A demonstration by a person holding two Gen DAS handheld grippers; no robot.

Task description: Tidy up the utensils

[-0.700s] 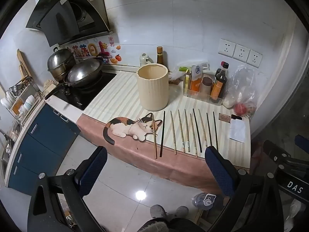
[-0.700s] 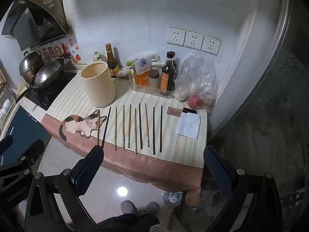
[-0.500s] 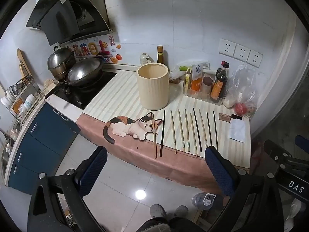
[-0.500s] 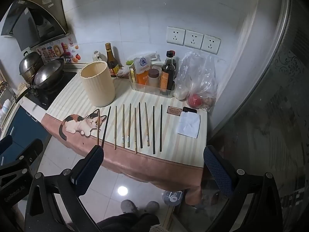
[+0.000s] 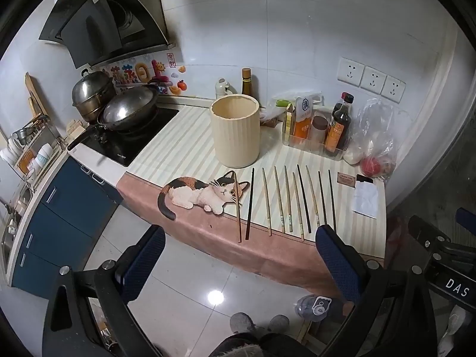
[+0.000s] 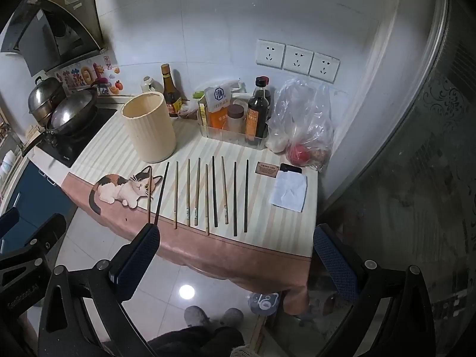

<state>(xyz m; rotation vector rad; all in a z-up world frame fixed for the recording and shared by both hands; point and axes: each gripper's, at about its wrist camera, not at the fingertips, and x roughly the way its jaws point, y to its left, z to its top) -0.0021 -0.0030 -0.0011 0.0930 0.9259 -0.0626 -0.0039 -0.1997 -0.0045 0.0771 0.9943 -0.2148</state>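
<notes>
- Left tool (image 5: 241, 263): jaws spread as wide as they go, nothing between the blue pads, touching nothing. It hangs over the floor in front of the counter (image 5: 184, 148), tilted downward toward it.
- Right tool (image 6: 236, 260): likewise fully released and empty, held off the counter's near edge; its left pad overlaps the near tips of the two leftmost sticks in its own view (overlap only, no contact visible).
- Holder (image 5: 235, 131): cream, ribbed cylinder, upright, mouth open upward, standing behind the left end of the row and just apart from it.
- Chopsticks (image 5: 287, 202): ten single sticks lying flat on the striped mat, side by side with gaps between, long axes running front to back. Left to right: a brown one laid over the printed cat (image 5: 205, 193), a dark one, four pale ones, a black one, a pale one, two dark ones at the right end.
- Near tips stop close to the mat's pink front border; the leftmost two reach furthest toward the edge.
- Right of the row: a small brown card (image 5: 346, 178), a white paper (image 5: 365, 200), then the counter's right end.
- Open room: bare striped strip left of the holder up to the stove (image 5: 131, 144); tiled floor in front (slippers visible at the bottom).
</notes>
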